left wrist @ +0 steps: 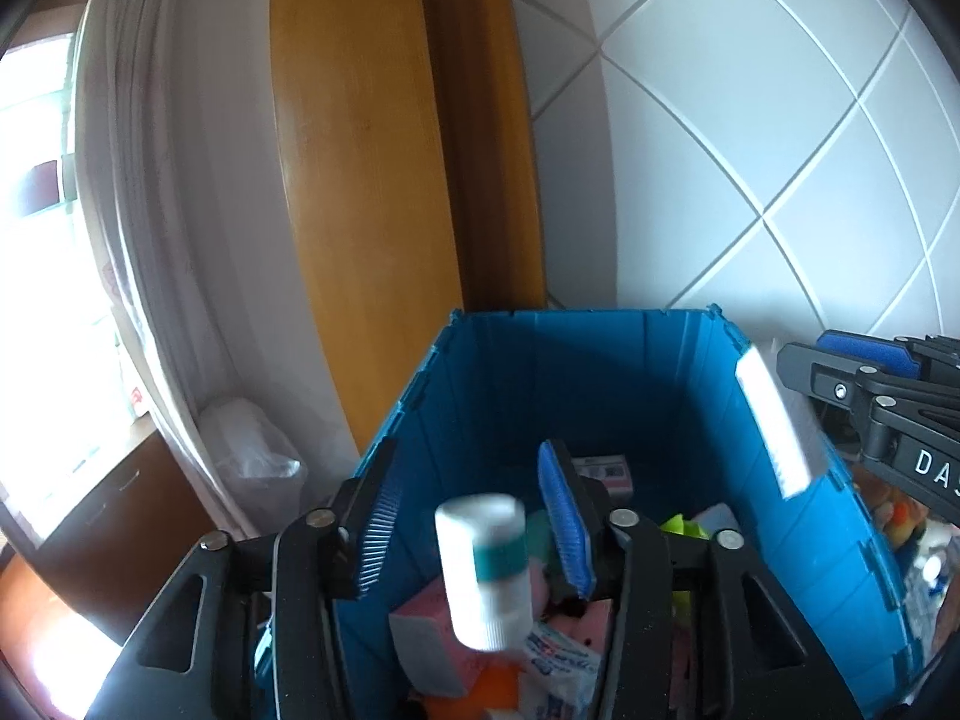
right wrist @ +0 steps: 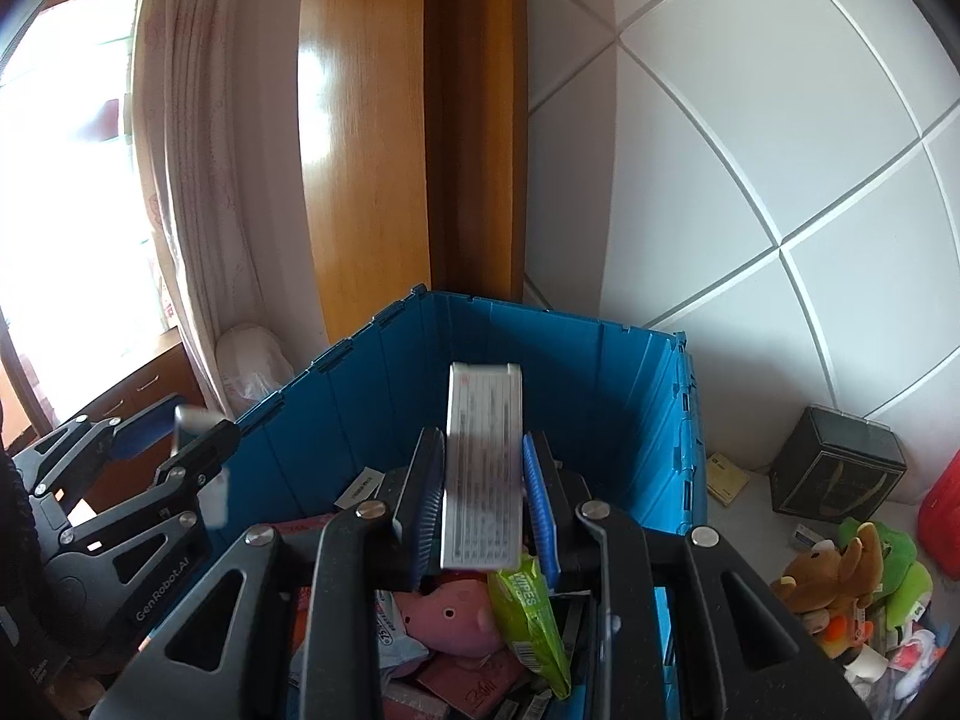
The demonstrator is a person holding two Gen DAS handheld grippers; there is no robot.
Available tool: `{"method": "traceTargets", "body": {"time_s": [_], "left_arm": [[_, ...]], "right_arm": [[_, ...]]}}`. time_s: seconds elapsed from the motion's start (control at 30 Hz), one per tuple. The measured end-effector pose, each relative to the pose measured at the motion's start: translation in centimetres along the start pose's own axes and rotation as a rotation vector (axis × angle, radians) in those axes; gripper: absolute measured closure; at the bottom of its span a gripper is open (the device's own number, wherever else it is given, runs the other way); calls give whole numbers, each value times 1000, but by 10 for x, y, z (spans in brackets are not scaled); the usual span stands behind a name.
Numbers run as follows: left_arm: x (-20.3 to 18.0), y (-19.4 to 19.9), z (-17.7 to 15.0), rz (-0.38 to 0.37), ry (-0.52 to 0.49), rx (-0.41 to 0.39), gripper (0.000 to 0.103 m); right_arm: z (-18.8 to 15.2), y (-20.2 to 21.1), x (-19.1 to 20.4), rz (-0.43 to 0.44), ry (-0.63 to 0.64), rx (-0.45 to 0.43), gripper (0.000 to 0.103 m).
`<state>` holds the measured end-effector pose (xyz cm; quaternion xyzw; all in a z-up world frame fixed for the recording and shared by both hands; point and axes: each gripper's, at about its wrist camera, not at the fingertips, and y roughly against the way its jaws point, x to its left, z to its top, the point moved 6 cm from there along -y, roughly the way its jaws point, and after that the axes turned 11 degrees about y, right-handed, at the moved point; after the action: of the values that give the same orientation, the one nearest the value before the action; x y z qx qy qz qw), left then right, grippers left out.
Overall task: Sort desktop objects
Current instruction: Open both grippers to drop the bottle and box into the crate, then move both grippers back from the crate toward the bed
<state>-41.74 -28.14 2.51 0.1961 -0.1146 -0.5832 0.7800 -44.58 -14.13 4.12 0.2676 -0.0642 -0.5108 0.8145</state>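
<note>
A blue folding crate (left wrist: 600, 384) holds several sorted items and fills the lower middle of both views (right wrist: 360, 438). My left gripper (left wrist: 474, 522) is open over the crate. A white bottle with a teal band (left wrist: 486, 570) is blurred between its fingers, touching neither. My right gripper (right wrist: 486, 498) holds a flat white printed box (right wrist: 483, 468) between its pads above the crate. The right gripper also shows at the right edge of the left wrist view (left wrist: 840, 384), with the white box (left wrist: 774, 420) in it. The left gripper shows at the left of the right wrist view (right wrist: 180, 450).
In the crate lie a pink pig plush (right wrist: 450, 618), a green wipes pack (right wrist: 528, 612) and pink packets (left wrist: 426, 642). On the desk to the right are plush toys (right wrist: 852, 576), a black box (right wrist: 837, 462) and a red object (right wrist: 942, 510). A wooden door (left wrist: 372, 180), a curtain and a tiled wall stand behind.
</note>
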Motion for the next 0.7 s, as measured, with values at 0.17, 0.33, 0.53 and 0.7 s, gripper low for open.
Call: {"method": "traceTargets", "body": {"time_s": [0.17, 0.33, 0.53, 0.7], "left_arm": [[7, 4, 5, -2, 8, -21, 25], [6, 12, 8, -34, 15, -40, 16], [-2, 26, 3, -51, 13, -48, 4], [-5, 44, -14, -61, 5, -67, 4]], "right_arm": [[3, -2, 2, -26, -4, -16, 32], [3, 4, 6, -16, 0, -37, 32], [-6, 22, 3, -27, -13, -59, 32], [-36, 52, 0, -76, -12, -94, 32]]}}
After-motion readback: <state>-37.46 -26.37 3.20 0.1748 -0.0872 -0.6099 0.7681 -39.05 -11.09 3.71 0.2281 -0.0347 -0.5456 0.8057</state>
